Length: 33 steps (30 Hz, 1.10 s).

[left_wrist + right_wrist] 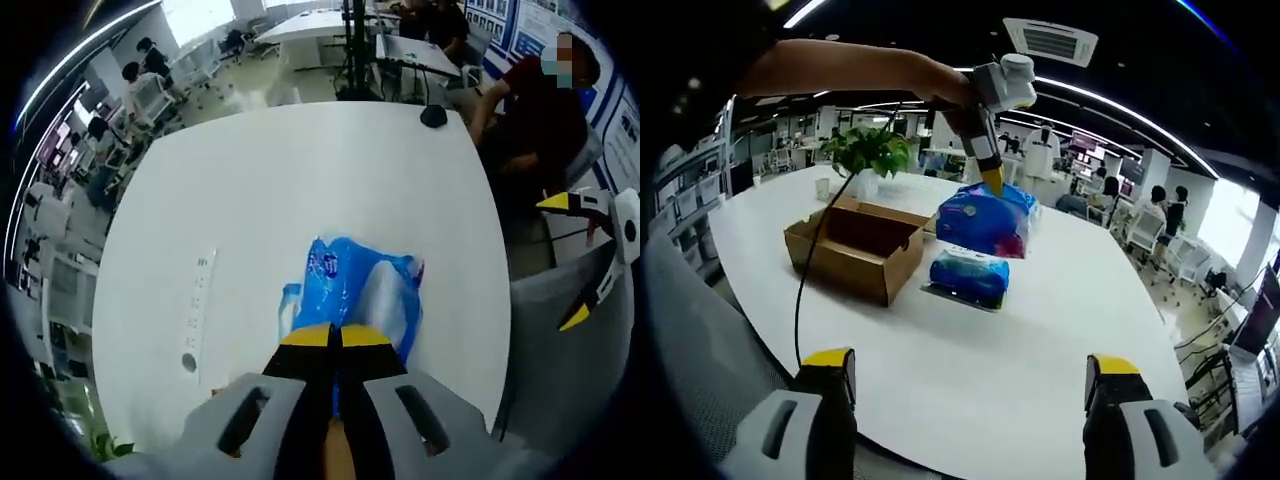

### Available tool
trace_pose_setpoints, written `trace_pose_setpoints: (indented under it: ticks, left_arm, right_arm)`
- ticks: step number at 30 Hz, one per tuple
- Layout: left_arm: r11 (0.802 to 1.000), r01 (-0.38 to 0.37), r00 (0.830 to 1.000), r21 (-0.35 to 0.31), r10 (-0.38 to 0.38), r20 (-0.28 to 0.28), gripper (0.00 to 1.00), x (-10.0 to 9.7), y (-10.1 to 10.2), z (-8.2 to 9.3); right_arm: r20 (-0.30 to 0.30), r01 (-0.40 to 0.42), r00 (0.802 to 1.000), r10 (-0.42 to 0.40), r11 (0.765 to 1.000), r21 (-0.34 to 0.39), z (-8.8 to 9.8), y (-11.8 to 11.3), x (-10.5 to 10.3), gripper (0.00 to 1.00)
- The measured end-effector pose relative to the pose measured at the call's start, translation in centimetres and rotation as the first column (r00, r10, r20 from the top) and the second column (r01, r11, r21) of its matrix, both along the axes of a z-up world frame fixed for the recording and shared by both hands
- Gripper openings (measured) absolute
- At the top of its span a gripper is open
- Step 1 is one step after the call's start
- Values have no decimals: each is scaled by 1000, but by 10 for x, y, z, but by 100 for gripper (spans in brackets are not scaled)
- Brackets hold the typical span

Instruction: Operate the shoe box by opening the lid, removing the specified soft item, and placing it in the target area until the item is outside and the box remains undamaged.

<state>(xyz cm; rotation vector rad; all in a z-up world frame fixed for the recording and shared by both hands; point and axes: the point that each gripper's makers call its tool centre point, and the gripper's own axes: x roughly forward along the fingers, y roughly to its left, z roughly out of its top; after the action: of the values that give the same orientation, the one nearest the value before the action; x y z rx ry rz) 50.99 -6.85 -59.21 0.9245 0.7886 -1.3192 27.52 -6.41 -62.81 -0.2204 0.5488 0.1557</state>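
Office desks and seated people ringed a white counter (970, 370) where an open box (855, 250) sat beside a plant (868, 150). Left claw (335, 335), pressed together, pinched a blue soft pack (985, 220) by its top, holding it clear of the counter, apparently for placing, just above a second pack (970, 275) lying beside the box. Right claw (970, 375) hung spread and empty, well apart from both.

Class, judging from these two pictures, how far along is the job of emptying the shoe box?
Done: the box lies open on the table, and one blue pack already rests beside it. In hand: the left gripper is shut on a second blue pack, held above the table. Left: setting it down. The right gripper is open.
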Motion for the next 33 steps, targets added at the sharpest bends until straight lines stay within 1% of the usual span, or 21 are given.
trace_pose_setpoints:
  ticks: [5, 9, 16, 26, 33]
  left_arm:
    - [1000, -12, 1000, -13, 12, 3, 0, 5, -11, -3]
    - [1000, -12, 1000, -14, 12, 3, 0, 6, -16, -6]
    - [1000, -14, 1000, -25, 14, -2, 0, 9, -29, -18]
    - [1000, -6, 999, -26, 5, -36, 0, 9, -55, -37]
    - [999, 3, 999, -39, -4, -50, 0, 11, -73, -41]
  right_arm:
    - [-8, 6, 1000, -6, 1000, -5, -2, -2, 0, 96]
    - [-4, 18, 1000, -18, 1000, 0, -2, -4, 0, 96]
    - [-2, 26, 1000, -26, 1000, 4, -1, -5, 0, 96]
    - [-13, 39, 999, -39, 999, 5, -3, -8, 0, 95]
    - [-27, 37, 999, -37, 999, -1, -6, -8, -2, 94]
